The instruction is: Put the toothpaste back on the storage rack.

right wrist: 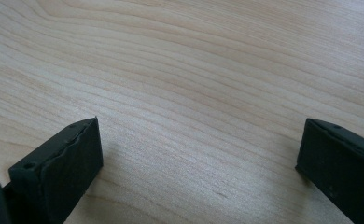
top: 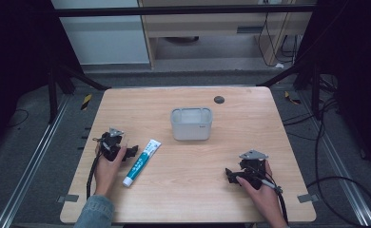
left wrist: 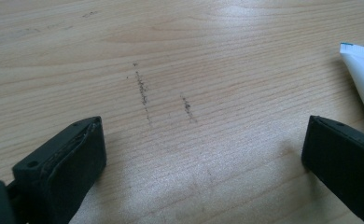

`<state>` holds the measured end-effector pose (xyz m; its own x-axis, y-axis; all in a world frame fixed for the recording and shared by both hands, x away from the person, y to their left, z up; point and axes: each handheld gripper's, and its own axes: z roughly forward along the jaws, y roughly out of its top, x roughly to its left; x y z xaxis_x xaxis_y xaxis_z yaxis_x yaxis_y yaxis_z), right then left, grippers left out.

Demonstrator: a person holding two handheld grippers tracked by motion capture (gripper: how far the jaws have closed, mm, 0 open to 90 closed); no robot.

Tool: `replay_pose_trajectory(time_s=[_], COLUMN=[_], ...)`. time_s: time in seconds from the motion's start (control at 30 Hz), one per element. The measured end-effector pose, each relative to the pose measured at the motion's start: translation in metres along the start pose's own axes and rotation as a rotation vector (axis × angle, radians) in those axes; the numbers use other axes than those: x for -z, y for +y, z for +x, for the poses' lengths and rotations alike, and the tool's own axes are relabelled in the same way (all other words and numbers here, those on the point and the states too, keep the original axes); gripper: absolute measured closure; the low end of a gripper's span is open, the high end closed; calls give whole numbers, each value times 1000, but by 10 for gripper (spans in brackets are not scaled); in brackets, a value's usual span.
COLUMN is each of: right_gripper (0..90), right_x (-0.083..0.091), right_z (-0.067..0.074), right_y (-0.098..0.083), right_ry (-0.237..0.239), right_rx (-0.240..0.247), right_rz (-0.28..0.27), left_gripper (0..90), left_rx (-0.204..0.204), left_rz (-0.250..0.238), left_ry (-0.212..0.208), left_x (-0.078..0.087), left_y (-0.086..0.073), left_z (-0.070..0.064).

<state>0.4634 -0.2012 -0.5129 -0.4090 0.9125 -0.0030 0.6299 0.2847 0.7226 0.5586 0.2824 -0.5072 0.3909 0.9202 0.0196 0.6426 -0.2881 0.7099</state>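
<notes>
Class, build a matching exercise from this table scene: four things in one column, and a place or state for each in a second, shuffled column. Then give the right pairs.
Things
1. toothpaste tube
2. grey tub
3. left gripper
4. right gripper

Places or states
A. stands upright near the middle of the table
B. open, held near the table's right front part, bare wood between its fingers
C. lies flat, cap end toward the person
D. open, just left of the tube

Pairs: 1-C, 2-A, 3-D, 4-B
</notes>
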Motion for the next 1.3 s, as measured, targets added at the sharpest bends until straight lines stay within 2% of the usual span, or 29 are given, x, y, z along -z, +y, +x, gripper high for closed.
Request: replay_pose_trajectory(time_s=[0.23, 0.37, 0.43, 0.47, 0.53, 0.57, 0.63, 0.77, 0.87, 0.93, 1.1, 1.3], right_gripper=[4, 4, 4, 4, 4, 4, 3, 4, 4, 3, 4, 4], right_x=[0, 0, 0, 1, 1, 1, 2, 2, 2, 2, 2, 2], right_z=[0, 0, 0, 0, 0, -1, -1, 0, 0, 0, 0, 0], right_y=[0, 0, 0, -1, -1, -1, -2, -2, -2, -2, -2, -2], right_ry=[1, 1, 7, 9, 13, 16, 17, 21, 21, 20, 20, 18], right_rx=[-1, -1, 3, 4, 8, 14, 14, 10, 10, 11, 10, 11], right_rz=[0, 0, -1, -1, 0, 0, 0, 1, 1, 1, 1, 0], left_gripper=[0, 47, 49, 50, 49, 50, 56, 55, 79, 97, 82, 83], left_rx=[7, -13, -14, -13, -21, -53, -84, -112, -144, -164, -187, -213], left_rz=[0, 7, -26, -35, -30, -35, -42, -26, 36, 45, 50, 96], left_ry=[6, 20, 35, 29, 27, 19, 0, -23, -48, -57, -62, -64], left_x=[0, 9, 24, 31, 36, 46, 55, 65, 72, 74, 75, 69], left_y=[0, 2, 5, 7, 8, 9, 10, 11, 16, 18, 19, 17], left_z=[-1, -3, -4, -6, -9, -17, -25, -37, -49, -55, -66, -77])
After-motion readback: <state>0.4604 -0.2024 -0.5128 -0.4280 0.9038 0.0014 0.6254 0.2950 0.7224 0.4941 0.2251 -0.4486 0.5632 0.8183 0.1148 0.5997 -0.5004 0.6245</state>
